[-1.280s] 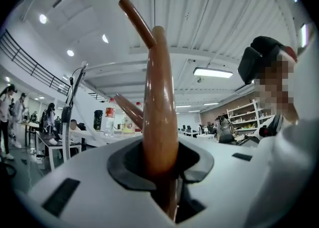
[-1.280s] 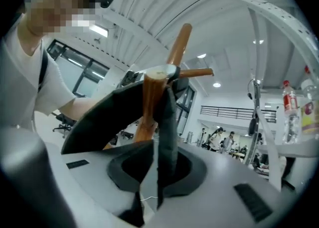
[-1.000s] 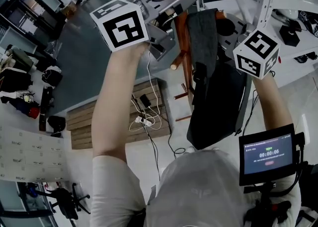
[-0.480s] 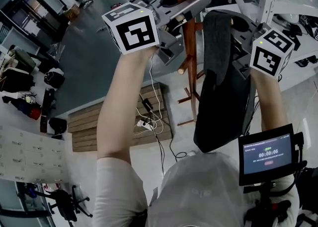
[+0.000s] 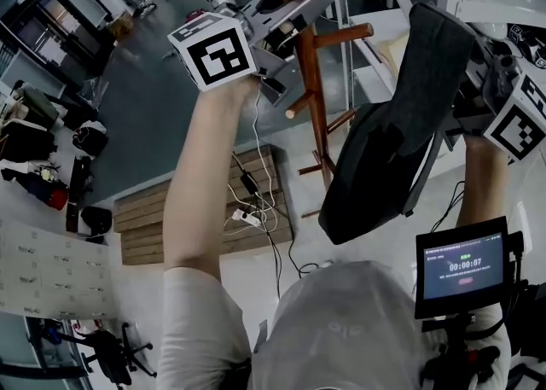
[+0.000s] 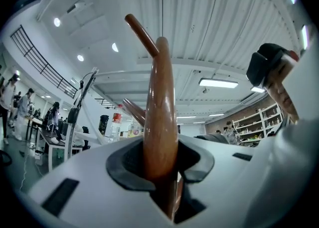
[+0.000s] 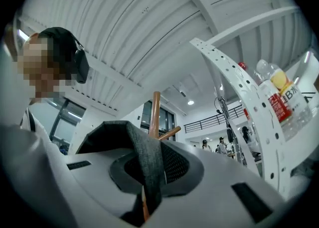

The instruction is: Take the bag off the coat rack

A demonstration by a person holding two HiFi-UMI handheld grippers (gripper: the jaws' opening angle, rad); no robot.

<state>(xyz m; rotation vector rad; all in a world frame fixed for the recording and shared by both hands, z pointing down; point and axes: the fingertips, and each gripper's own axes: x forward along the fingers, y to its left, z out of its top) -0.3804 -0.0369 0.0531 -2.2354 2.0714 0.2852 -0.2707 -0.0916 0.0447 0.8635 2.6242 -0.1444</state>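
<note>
- The left gripper (image 6: 163,166) has its jaws clamped on the brown pole (image 6: 160,122) of the coat rack. The pole rises straight up between the dark pads.
- The right gripper (image 7: 148,174) has its jaws almost together, pinching the grey strap (image 7: 147,157) of the bag. The strap comes up out of the pads and bends over to the left.
- In the head view the black bag (image 5: 375,171) hangs from that strap, right of the pole and apart from it. The tip of the nearest peg (image 5: 341,36) stops short of the strap.
- A white shelf frame (image 7: 239,87) holding a bottle (image 7: 278,97) stands just right of the right gripper.
- On the floor to the left of the rack's foot lie a wooden pallet (image 5: 196,209) and white cables (image 5: 249,209).
</note>
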